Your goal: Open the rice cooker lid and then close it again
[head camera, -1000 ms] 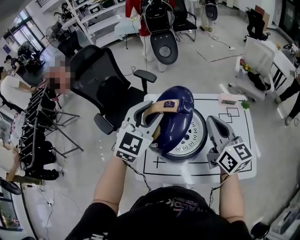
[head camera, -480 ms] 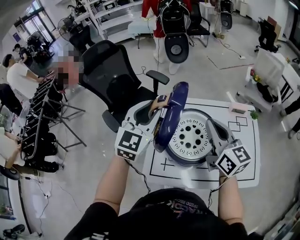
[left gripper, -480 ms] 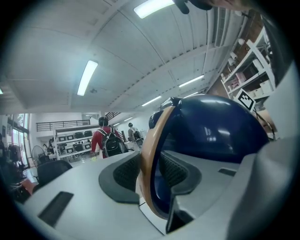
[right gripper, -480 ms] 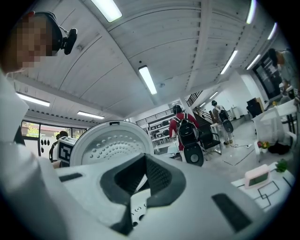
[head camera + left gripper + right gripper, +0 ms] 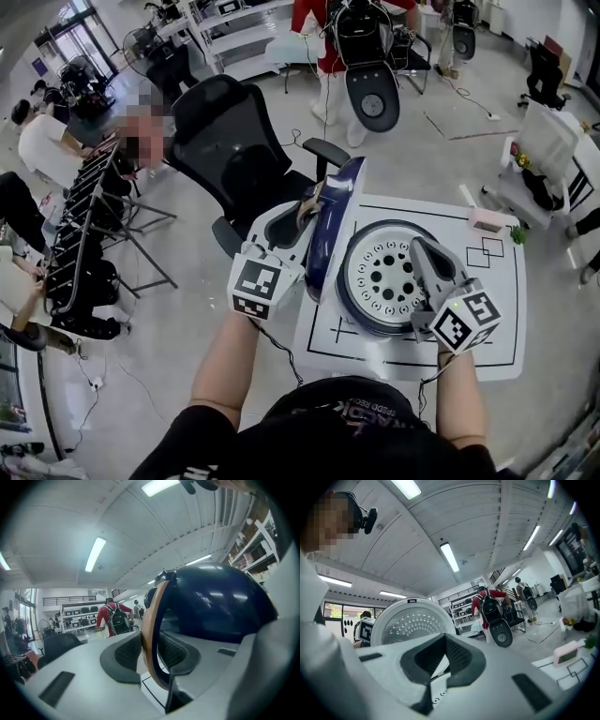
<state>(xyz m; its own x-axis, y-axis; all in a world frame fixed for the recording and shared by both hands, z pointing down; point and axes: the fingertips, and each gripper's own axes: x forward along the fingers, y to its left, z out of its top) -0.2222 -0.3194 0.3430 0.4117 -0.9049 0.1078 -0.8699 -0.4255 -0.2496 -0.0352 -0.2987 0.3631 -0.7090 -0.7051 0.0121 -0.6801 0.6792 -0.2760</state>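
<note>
The navy rice cooker lid (image 5: 334,221) stands upright at the left of the cooker body (image 5: 349,302), which shows a white perforated plate (image 5: 382,277) inside. My left gripper (image 5: 302,217) is closing its jaws on the lid's tan handle (image 5: 310,208). In the left gripper view both pads grip the handle (image 5: 149,620) in front of the lid (image 5: 211,602), with my left gripper (image 5: 150,651) around it. My right gripper (image 5: 422,249) hovers over the cooker's right rim, shut and holding nothing. In its own view my right gripper (image 5: 440,660) faces the lid's white perforated inner side (image 5: 412,623).
The cooker sits on a white mat with black lines (image 5: 487,314). A pink box (image 5: 486,219) and a small green plant (image 5: 518,234) lie at its far right corner. A black office chair (image 5: 234,141) stands behind left. A person with a backpack (image 5: 361,37) stands farther back.
The lid swung up from half covering the pot to standing upright at the left, and my left gripper went left with its handle. My right gripper shifted slightly beside the cooker.
</note>
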